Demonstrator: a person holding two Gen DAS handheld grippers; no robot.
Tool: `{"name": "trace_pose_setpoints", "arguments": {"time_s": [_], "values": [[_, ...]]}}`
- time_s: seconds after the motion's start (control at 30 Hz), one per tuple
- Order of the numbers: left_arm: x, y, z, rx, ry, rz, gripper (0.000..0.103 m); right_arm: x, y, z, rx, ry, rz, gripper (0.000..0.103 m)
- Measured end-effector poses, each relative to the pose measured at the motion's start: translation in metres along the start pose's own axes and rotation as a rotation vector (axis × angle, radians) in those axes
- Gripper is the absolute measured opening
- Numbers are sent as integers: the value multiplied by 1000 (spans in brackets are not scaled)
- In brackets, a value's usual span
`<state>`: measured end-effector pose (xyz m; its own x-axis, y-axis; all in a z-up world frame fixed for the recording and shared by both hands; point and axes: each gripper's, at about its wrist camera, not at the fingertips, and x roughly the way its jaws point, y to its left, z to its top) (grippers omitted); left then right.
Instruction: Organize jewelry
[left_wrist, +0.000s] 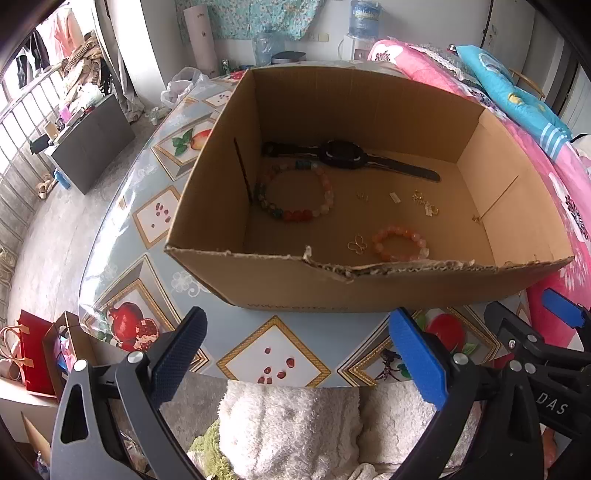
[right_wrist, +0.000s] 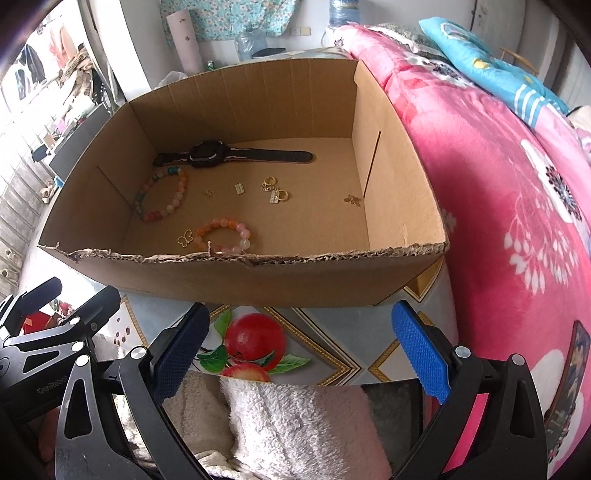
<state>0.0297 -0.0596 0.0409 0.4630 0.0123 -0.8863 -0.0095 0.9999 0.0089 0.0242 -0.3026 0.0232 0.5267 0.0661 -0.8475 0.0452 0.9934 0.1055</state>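
An open cardboard box (left_wrist: 295, 284) (right_wrist: 258, 280) stands on the table. Inside lie a black watch (left_wrist: 343, 155) (right_wrist: 210, 153), a large multicolour bead bracelet (left_wrist: 295, 214) (right_wrist: 162, 214), a small pink-orange bead bracelet (left_wrist: 400, 240) (right_wrist: 225, 236), a gold butterfly charm (left_wrist: 356, 245) (right_wrist: 184, 238), gold earrings (left_wrist: 424, 203) (right_wrist: 275, 190) and other small gold pieces. My left gripper (left_wrist: 299, 350) is open and empty in front of the box. My right gripper (right_wrist: 301, 347) is open and empty, also in front of the box, beside the left one.
The table (left_wrist: 277, 354) has a fruit-print cloth and its near edge lies just under both grippers. A pink floral blanket (right_wrist: 498, 184) is piled at the right of the box. A white towel (left_wrist: 295, 424) lies below the grippers. Red bags (left_wrist: 33, 350) stand on the floor at left.
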Motion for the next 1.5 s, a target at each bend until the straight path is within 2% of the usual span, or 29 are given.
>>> {"name": "trace_pose_setpoints", "arguments": {"time_s": [0.73, 1.5], "values": [[11, -2, 2, -3, 39, -2, 97, 7, 4, 0, 11, 21, -15, 95], [13, -2, 3, -4, 45, -5, 96, 7, 3, 0, 11, 22, -19, 95]]}}
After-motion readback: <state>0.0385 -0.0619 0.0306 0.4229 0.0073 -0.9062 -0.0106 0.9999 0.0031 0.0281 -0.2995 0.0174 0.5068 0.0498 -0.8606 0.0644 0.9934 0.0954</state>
